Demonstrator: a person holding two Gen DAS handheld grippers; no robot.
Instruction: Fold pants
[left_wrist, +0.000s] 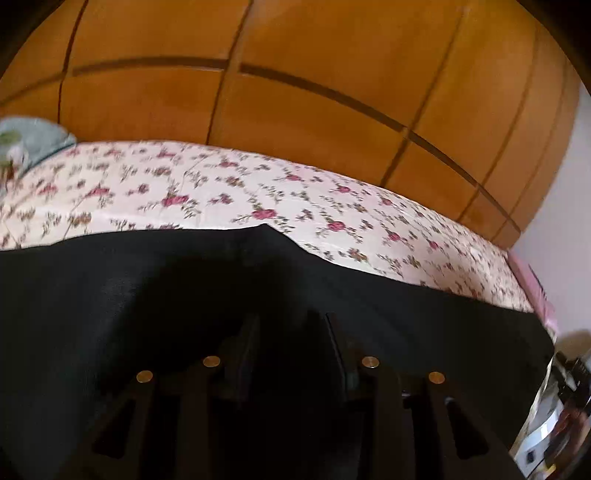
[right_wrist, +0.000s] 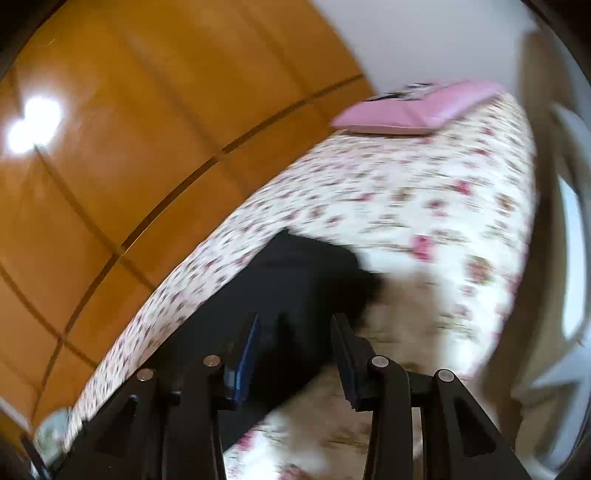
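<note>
Black pants (left_wrist: 110, 295) lie spread on a floral bedsheet (left_wrist: 221, 184). In the left wrist view they fill the lower half of the frame. My left gripper (left_wrist: 291, 325) is open just above the dark cloth, holding nothing. In the right wrist view one end of the pants (right_wrist: 303, 273) lies on the sheet (right_wrist: 406, 206). My right gripper (right_wrist: 295, 325) is open over that end, and no cloth sits between its fingers. This view is blurred by motion.
A wooden wardrobe (left_wrist: 295, 74) stands along the far side of the bed and also shows in the right wrist view (right_wrist: 110, 147). A pink pillow (right_wrist: 413, 107) lies at the bed's far end. A pale blue-green bundle (left_wrist: 33, 138) lies at the far left.
</note>
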